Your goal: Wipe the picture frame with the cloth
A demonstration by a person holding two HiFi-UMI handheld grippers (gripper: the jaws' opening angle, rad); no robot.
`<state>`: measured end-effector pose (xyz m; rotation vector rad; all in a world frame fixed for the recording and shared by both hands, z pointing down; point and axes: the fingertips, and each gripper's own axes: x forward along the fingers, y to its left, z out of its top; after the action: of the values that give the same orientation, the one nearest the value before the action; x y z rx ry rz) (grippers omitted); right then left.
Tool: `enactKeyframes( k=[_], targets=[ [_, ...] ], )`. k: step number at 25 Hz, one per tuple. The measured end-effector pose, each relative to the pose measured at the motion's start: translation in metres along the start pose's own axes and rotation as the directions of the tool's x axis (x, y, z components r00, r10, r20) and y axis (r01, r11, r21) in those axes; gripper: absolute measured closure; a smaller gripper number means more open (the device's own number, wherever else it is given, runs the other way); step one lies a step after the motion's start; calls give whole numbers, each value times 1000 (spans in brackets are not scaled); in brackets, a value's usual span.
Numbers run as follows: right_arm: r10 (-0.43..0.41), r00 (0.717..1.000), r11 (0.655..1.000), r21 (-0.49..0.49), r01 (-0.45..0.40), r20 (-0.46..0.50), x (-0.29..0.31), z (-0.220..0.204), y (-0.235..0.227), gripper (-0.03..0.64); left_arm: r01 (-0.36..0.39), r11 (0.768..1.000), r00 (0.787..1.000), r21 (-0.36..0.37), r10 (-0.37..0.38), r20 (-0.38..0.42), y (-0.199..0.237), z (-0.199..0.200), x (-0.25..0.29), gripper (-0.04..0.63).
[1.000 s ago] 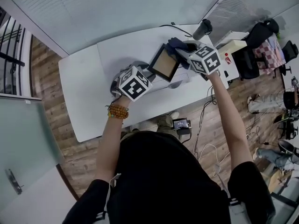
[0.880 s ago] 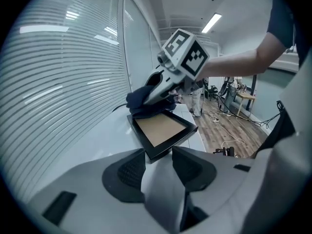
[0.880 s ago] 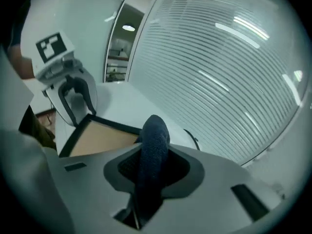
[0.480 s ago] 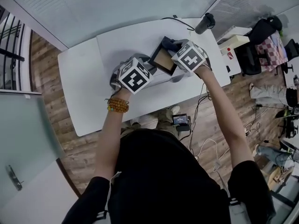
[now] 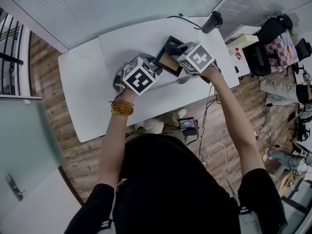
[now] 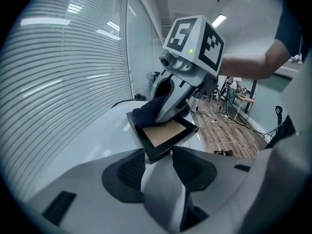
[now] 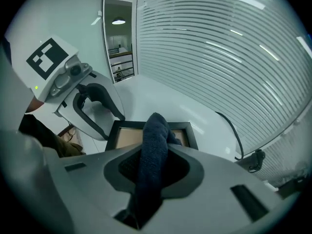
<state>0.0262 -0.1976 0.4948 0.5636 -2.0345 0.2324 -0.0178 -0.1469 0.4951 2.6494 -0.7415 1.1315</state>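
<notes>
On the white worktop point(image 5: 87, 91), left claw point(image 6: 159, 161), part open, pinched the picture frame point(image 6: 165, 135) by its near corner. Right claw point(image 7: 155, 160), nearly closed, clamped the cloth point(image 7: 155, 130) against the far corner. Judged mid-wipe; next stroke needs dragging across the face.

The picture frame point(image 5: 169, 58) sits on the table point(image 5: 87, 91) toward the far right corner, well away from the left edge. The left gripper point(image 6: 158, 161) comes at it from the near left, with the frame's nearest corner between its jaws. The right gripper point(image 7: 153, 167) stands over the frame's right side. The cloth point(image 7: 155, 135) is between its jaws and reaches down onto the far part of the frame. Behind the frame a cable point(image 5: 183, 19) runs along the far edge, and a cylindrical object point(image 5: 212, 21) stands at the far right corner. Beyond the right edge a box point(image 5: 242, 44) rests on another surface. A small device point(image 5: 187, 125) lies on the floor below the near edge.
</notes>
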Motion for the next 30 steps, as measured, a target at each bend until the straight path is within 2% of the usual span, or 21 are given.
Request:
enactKeyframes(
  k=[8,12,15,17,19,20,21,22,23,24,25,26,27,30],
  targets=[
    [91,995,994,-56,-93,-32,0,3,38,552,19,1000,1000,-10,-19,-12,0,-1,-1,416],
    [207,978,978,5,-207,5,-1,5,49,552,22,1000,1000,-13,-22,-15,1,0,0,416],
    [358,931,931,54,-362,68,-8,6,56,552,15,1000,1000,-10,-15,-10,1,1,-1,416],
    [458,879,889,-39,-457,135,-19,8,65,551,10,1000,1000,-12,-10,-5,0,0,-1,417],
    [500,839,866,-150,-477,216,-37,11,66,549,7,1000,1000,-14,-7,-2,0,0,-1,417],
    [478,840,878,-164,-450,257,-45,13,59,548,5,1000,1000,-12,-5,0,0,1,-1,417],
    [414,864,910,-153,-386,286,-52,15,43,548,4,1000,1000,-9,-4,2,1,1,-1,417],
    [305,907,952,-128,-279,290,-55,13,21,548,2,1000,1000,-6,-2,5,1,2,-1,417],
    [161,950,985,-103,-138,266,-55,9,-4,548,0,1000,1000,-4,0,6,2,3,-1,417],
    [10,975,996,-89,11,223,-53,1,-28,548,-2,1000,1000,-4,2,6,3,2,-1,417],
    [-114,978,988,-87,130,173,-50,-8,-45,548,-3,1000,1000,-5,3,4,3,2,-1,417],
    [-191,973,975,-88,203,128,-45,-17,-54,548,-3,1000,1000,-6,3,3,3,1,-2,417],
    [-225,969,969,-84,233,98,-39,-25,-55,548,-3,1000,1000,-6,3,2,2,1,-2,417],
    [-242,967,969,-24,245,84,-26,-30,-47,548,-1,1000,1000,-3,1,2,2,1,-2,417]
  ],
)
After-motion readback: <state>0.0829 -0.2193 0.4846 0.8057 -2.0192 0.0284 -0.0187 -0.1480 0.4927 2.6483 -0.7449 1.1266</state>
